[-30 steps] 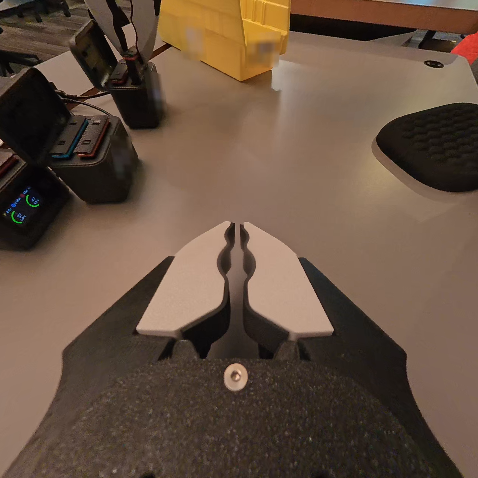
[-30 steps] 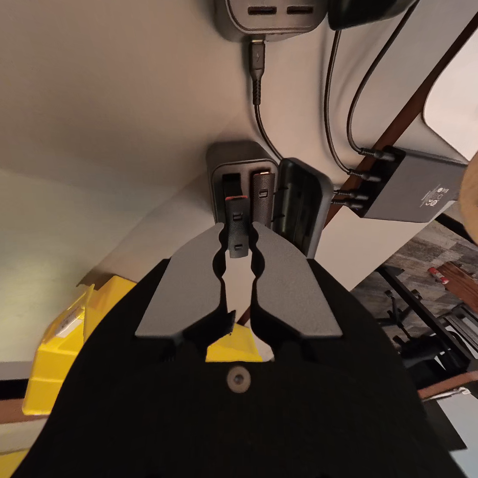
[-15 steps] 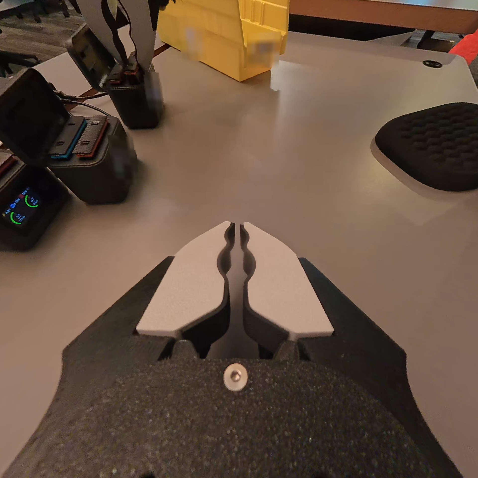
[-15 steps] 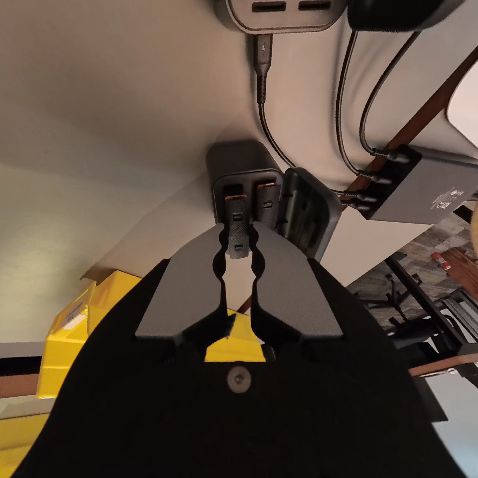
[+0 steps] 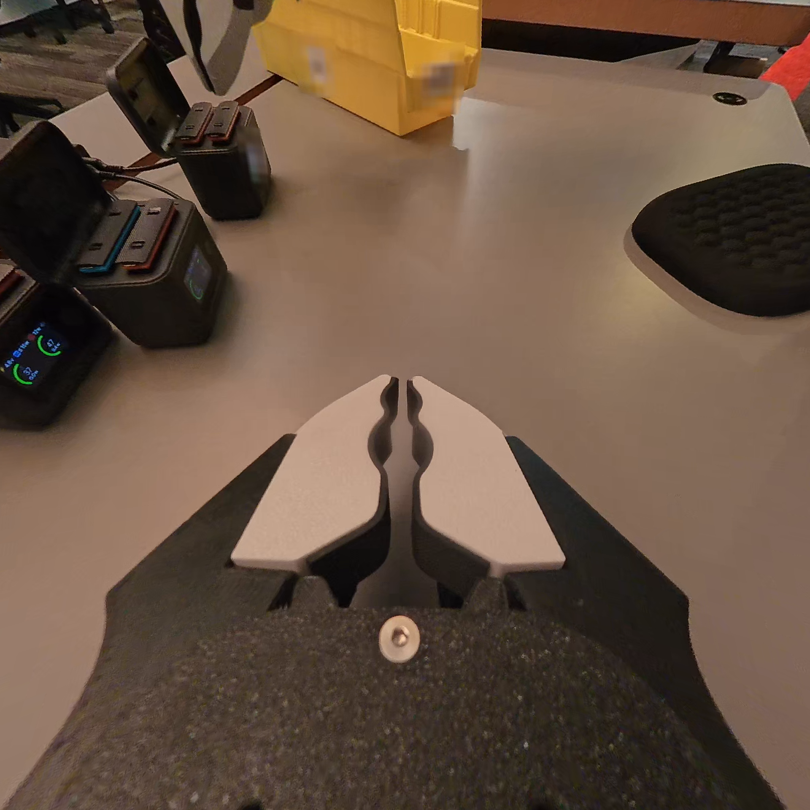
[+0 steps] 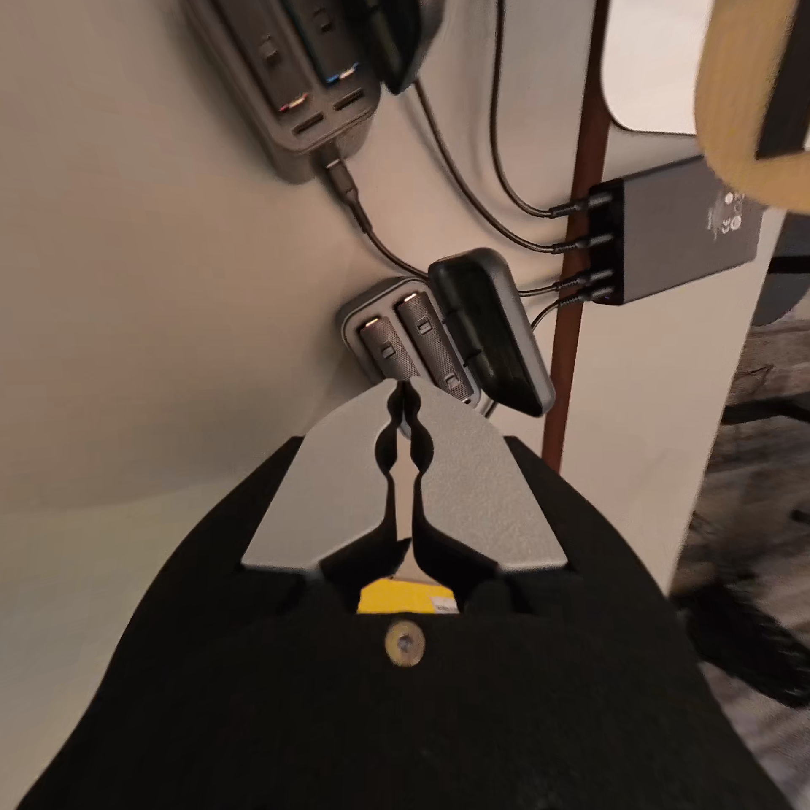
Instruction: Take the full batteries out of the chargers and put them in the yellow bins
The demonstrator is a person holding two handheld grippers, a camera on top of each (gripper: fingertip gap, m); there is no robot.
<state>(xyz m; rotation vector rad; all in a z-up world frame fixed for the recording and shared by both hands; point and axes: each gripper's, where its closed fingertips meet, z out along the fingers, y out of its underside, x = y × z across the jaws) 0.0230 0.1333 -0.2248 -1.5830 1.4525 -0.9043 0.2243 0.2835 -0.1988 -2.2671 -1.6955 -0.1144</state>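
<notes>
My left gripper (image 5: 403, 381) is shut with nothing in it, low over the grey table (image 5: 482, 263). My right gripper (image 6: 402, 385) is shut with nothing between its pads, just above the near end of an open black charger (image 6: 350, 315). Two dark batteries (image 6: 385, 350) (image 6: 431, 346) sit side by side in its slots, beside the open lid (image 6: 486, 333). In the left wrist view this charger (image 5: 223, 175) stands far left with the right gripper (image 5: 214, 48) above it. Yellow bins (image 5: 372, 65) stand behind.
Two more open chargers (image 5: 149, 280) (image 5: 35, 359) with batteries stand at the left, the nearest with a lit screen. A black power hub (image 6: 670, 241) with cables lies past the table's edge strip. A black textured pad (image 5: 736, 254) lies at the right. There is about 25 cm between the tips of the two grippers.
The right gripper held a red-tipped battery over the charger's left slot. That battery has left the grasp and now sits in the slot; the pads have come together on air. The left gripper stayed still.
</notes>
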